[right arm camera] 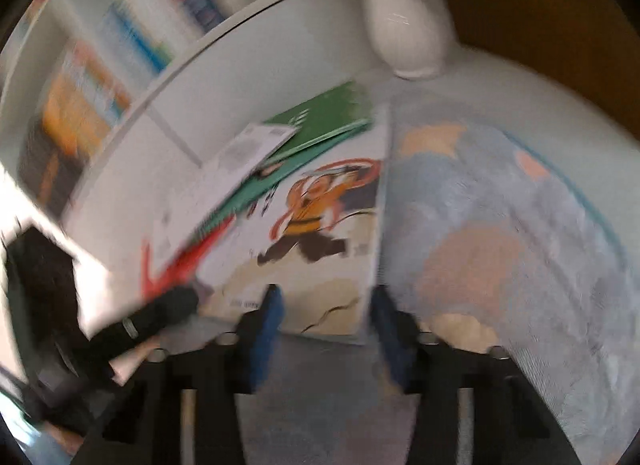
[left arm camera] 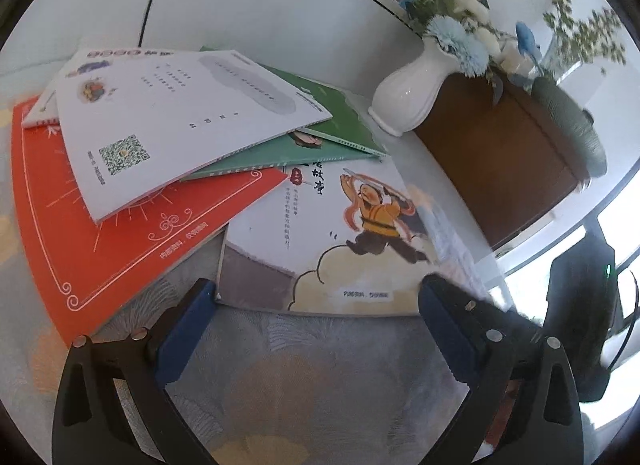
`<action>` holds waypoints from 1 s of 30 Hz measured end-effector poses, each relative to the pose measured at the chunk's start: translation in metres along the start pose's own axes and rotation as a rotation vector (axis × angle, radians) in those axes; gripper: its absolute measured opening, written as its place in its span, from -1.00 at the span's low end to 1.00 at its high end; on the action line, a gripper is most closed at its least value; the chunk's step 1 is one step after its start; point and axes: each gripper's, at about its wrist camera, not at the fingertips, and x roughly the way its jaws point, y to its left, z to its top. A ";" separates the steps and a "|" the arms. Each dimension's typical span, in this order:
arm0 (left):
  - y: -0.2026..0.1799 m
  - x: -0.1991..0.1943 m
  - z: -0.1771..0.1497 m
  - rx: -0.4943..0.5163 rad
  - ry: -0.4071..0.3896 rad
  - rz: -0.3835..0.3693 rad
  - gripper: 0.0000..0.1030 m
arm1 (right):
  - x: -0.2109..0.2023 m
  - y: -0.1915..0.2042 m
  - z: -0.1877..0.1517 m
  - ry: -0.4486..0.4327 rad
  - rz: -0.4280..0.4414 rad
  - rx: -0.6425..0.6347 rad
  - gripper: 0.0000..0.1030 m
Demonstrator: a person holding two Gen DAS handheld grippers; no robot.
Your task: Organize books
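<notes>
Patterned cloth (left arm camera: 304, 349) lies under a messy pile of books beside the white vase (left arm camera: 412, 93). Left gripper (left arm camera: 316, 329) is wide open near the cartoon book (left arm camera: 320, 233). Right gripper (right arm camera: 328, 321) has its jaws around that book's corner, but blur hides whether they squeeze it.

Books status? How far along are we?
Done: nothing visibly tidied. White book, green books, red book and cartoon-cover book lie in a loose fanned pile. In hand: nothing; left gripper is open, right gripper brackets the cartoon book's near corner, grip unclear. Left: all books.
</notes>
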 end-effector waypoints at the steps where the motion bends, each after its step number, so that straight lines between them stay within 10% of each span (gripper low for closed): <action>1: -0.002 0.001 -0.001 0.012 -0.002 0.012 0.92 | 0.000 -0.006 0.001 0.006 0.039 0.044 -0.33; 8: -0.009 0.002 -0.005 0.074 -0.007 0.062 0.92 | 0.027 -0.024 0.014 0.077 0.282 0.259 -0.31; 23: -0.026 -0.020 -0.010 0.181 0.096 0.153 0.93 | 0.021 0.014 0.004 0.071 0.188 0.144 -0.52; 30: -0.011 -0.050 -0.031 0.091 0.223 0.062 0.93 | -0.022 0.003 -0.045 0.136 0.209 0.170 -0.52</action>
